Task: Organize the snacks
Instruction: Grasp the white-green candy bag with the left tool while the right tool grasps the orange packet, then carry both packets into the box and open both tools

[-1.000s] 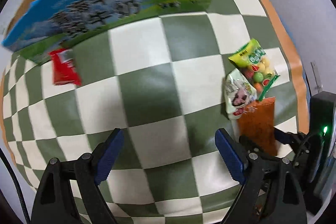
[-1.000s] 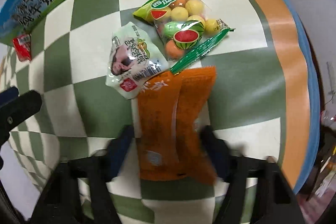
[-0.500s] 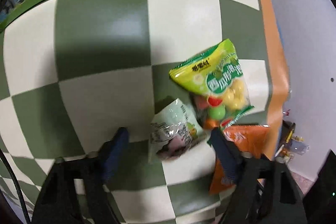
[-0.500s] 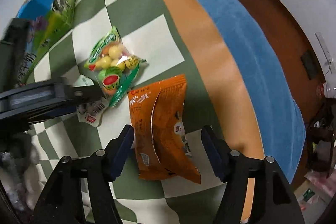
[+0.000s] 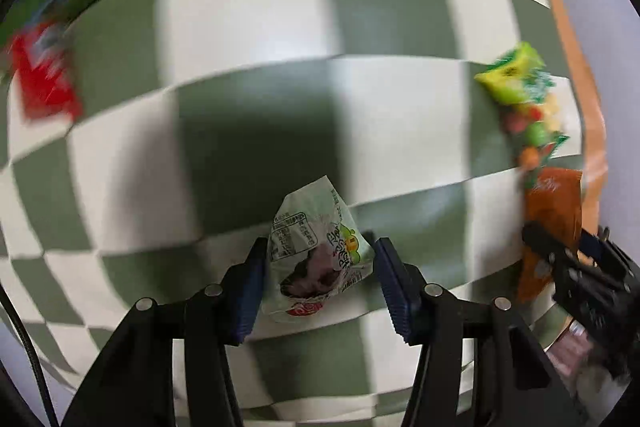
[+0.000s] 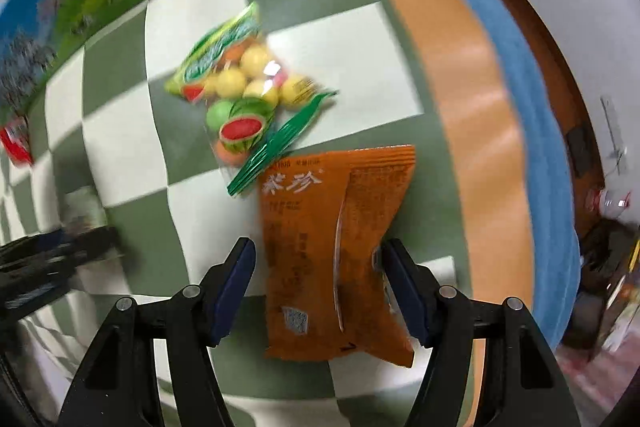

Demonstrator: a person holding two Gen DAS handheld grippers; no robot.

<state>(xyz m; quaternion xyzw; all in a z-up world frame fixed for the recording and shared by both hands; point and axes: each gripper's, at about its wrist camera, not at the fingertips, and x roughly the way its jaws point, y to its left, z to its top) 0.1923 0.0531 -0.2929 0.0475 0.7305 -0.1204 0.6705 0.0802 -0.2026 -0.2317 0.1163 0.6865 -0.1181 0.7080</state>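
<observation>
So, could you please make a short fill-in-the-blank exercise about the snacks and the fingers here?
1. The pale green snack packet sits between the fingers of the ____ gripper.
2. The packet between the right gripper fingers is ____ in colour.
3. The clear bag of fruit-shaped candies lies on a ____ cloth.

Missing words: left; orange; checkered

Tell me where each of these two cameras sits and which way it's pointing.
Left wrist: on the left gripper, looking down at the checkered cloth; its jaws are closing around the pale green packet.
Right wrist: on the right gripper, looking down; the orange packet lies between its jaws.
Shared: the fruit candy bag, red packet, orange packet, and each other's gripper.
</observation>
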